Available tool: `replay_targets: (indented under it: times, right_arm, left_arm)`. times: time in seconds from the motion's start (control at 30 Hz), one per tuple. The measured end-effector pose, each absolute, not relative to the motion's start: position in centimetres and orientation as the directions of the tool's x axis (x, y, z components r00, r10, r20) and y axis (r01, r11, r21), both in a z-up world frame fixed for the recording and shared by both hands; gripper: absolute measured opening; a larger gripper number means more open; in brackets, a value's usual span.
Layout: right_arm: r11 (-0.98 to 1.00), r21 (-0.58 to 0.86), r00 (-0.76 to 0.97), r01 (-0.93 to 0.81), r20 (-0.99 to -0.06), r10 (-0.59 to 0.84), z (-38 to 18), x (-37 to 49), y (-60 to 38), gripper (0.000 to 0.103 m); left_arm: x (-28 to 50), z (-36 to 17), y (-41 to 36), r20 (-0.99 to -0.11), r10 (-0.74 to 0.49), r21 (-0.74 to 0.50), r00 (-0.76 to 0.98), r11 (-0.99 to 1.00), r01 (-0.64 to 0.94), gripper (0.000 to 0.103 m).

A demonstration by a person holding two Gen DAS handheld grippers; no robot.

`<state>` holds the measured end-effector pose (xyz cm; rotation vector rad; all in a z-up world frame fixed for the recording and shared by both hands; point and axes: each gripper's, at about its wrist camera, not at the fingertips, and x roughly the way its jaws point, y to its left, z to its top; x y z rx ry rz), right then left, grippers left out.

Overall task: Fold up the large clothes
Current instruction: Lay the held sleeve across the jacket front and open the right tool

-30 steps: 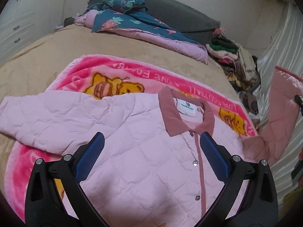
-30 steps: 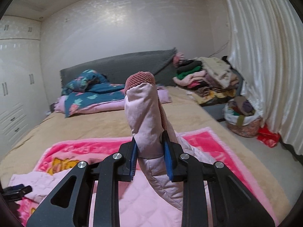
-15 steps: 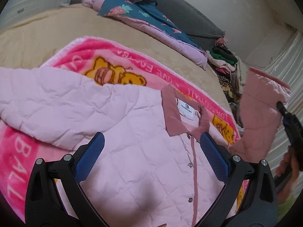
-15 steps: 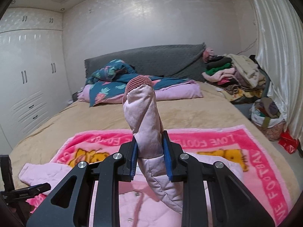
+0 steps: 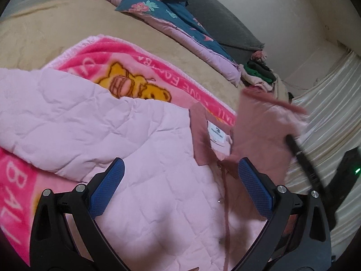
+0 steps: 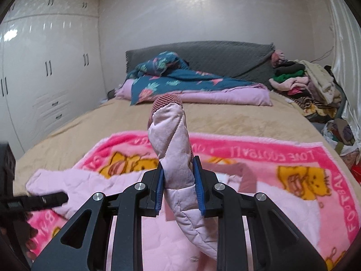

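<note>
Right fingers (image 6: 159, 188) clamped on jacket sleeve (image 6: 171, 140), left fingers (image 5: 107, 190) spread wide, empty

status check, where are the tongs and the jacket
Right tongs shut on sleeve, lifted over jacket. Left tongs open, above jacket front. Other sleeve spread flat on blanket.

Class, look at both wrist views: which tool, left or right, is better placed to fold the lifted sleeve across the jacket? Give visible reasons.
Right. The right tool is shut on the sleeve, holding it raised above the jacket. The left tool is open, hovering over the jacket's front and gripping nothing.
</note>
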<state>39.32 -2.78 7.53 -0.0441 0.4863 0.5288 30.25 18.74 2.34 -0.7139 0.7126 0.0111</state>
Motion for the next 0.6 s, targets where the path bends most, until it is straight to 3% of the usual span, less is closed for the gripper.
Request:
replay_targets:
  times: [0.2, 0.37, 0.47, 0.57, 0.6]
  right_arm:
    - [0.834, 0.100, 0.677, -0.542, -0.536, 0.505, 2.9, 38.9, -0.1, 0.023]
    - [0.790, 0.118, 0.600, -0.602, -0.586, 0.545, -0.2, 37.6, 2.1, 0.027]
    - [0.761, 0.163, 0.530, -0.628, -0.626, 0.572, -1.9, 37.2, 3.1, 0.034]
    - [0.730, 0.184, 0.466, -0.659, -0.662, 0.587, -3.2, 36.4, 4.0, 0.042]
    - [0.713, 0.188, 0.437, -0.676, -0.677, 0.593, -3.5, 36.1, 4.3, 0.049]
  left_arm:
    - [30.4, 0.1, 20.2, -0.545, -0.310, -0.721, 0.779, 0.647, -0.247, 0.094]
    - [30.6, -1.3, 20.5, -0.532, -0.344, -0.759, 0.773, 0.599, -0.255, 0.094]
    - [30.9, -2.6, 20.2, -0.490, -0.394, -0.804, 0.778, 0.548, -0.229, 0.094]
    - [31.4, -3.6, 19.7, -0.506, -0.405, -0.803, 0.762, 0.544, -0.244, 0.094]
    - [31.6, -3.8, 19.6, -0.515, -0.402, -0.796, 0.757, 0.551, -0.248, 0.094]
